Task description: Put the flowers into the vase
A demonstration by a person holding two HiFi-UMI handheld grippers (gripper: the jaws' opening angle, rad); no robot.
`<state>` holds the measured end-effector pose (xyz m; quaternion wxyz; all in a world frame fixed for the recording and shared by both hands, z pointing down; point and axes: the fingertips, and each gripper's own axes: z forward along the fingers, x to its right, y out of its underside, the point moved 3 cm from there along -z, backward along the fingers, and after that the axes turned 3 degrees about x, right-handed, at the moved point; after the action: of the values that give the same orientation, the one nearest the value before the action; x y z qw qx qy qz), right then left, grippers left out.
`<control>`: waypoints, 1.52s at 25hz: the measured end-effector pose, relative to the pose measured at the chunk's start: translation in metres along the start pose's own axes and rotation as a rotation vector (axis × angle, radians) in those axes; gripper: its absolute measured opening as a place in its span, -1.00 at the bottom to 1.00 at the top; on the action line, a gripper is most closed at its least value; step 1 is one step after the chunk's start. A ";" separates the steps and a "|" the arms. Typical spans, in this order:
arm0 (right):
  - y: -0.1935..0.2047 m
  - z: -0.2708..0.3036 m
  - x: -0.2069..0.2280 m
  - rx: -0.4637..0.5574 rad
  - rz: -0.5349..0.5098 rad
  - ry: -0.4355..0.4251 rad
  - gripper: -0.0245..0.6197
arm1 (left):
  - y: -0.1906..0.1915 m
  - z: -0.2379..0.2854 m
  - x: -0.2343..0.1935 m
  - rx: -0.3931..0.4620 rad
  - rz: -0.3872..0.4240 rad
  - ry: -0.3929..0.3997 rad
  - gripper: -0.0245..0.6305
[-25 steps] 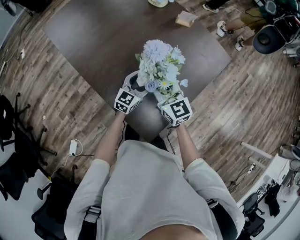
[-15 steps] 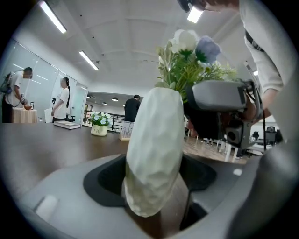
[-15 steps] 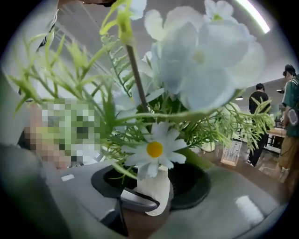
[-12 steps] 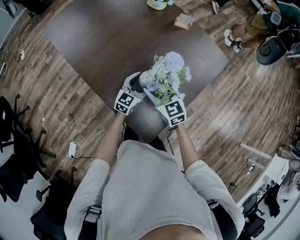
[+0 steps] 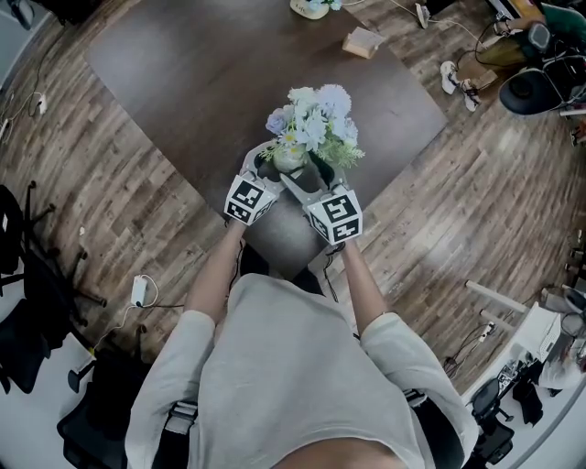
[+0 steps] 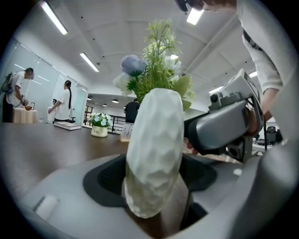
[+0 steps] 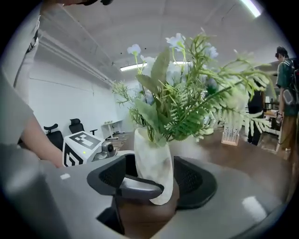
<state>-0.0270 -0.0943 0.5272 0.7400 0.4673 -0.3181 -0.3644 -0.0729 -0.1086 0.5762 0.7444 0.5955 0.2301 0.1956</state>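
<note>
Flowers (image 5: 316, 124) now down in the vase (image 6: 154, 140), left claw (image 6: 152, 184) tight on it, right claw (image 7: 152, 179) just spread wide.

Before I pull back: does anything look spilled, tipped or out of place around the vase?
Nothing stands out. The flowers sit in the white vase, which stands on the table near its corner; no loose stems or spill around it.

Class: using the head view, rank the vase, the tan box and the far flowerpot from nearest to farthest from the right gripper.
1. Vase: between the jaws of the right gripper, which have just been opening.
2. Tan box: up the table, to the right.
3. Flowerpot: at the table's far edge.
</note>
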 end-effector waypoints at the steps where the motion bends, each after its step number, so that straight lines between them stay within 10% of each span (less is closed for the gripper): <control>1: 0.002 0.001 0.001 0.003 0.011 0.005 0.09 | 0.000 0.000 0.000 0.001 0.000 0.000 0.15; 38: 0.014 0.004 0.008 -0.045 0.035 -0.012 0.13 | 0.011 -0.015 -0.001 -0.037 0.026 -0.020 0.15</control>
<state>-0.0223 -0.0984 0.5427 0.7546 0.4429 -0.3223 -0.3611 -0.0823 -0.0946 0.5842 0.7550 0.5865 0.2110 0.2036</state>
